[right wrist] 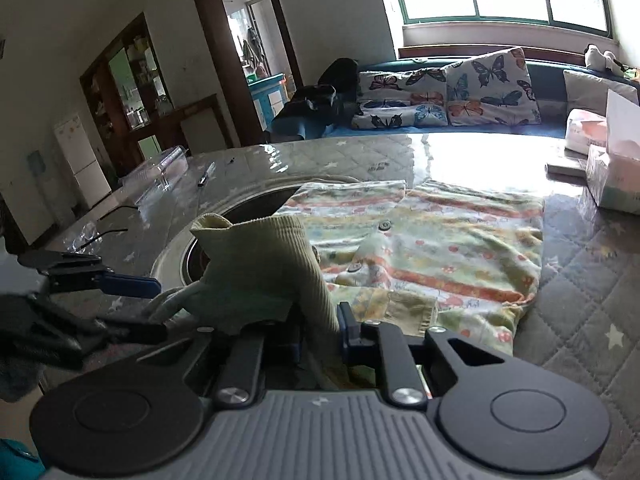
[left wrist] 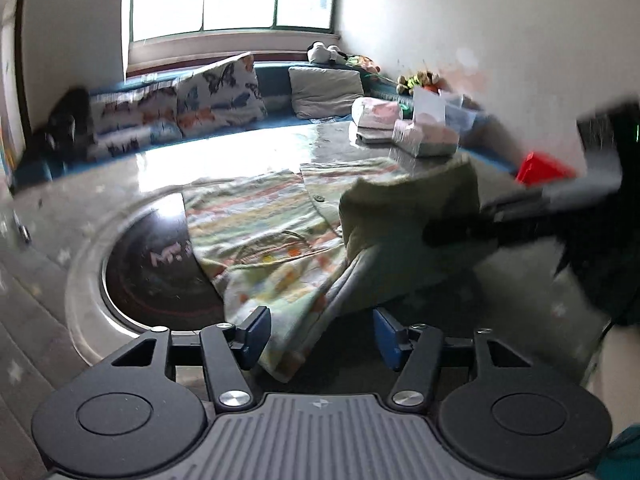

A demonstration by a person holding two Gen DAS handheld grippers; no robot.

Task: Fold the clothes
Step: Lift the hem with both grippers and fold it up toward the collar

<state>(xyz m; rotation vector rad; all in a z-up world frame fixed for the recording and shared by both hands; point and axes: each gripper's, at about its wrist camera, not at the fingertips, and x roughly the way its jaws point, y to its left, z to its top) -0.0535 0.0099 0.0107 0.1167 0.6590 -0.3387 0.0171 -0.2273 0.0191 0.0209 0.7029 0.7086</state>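
The striped shirt lay spread on the quilted table, just ahead of the right gripper. That gripper's fingers were nearly closed, pinching the shirt's green ribbed cuff, which stood bunched up between and above the pads. The sleeve draped off to the left toward the left gripper. In the left wrist view its blue pads stood well apart, with a fold of sleeve cloth lying loosely between them, touching the left pad but not squeezed. So the left had no hold.

Likely step: folding the sleeve across the shirt body. To do it well, the right should keep its pinch on the cuff, carry it low over the body ahead of the fingers, and lay it flat toward the button line. The left should stay clear of the sleeve or pin the shoulder so the body did not drag. Risk: cloth snagging the open left pads.
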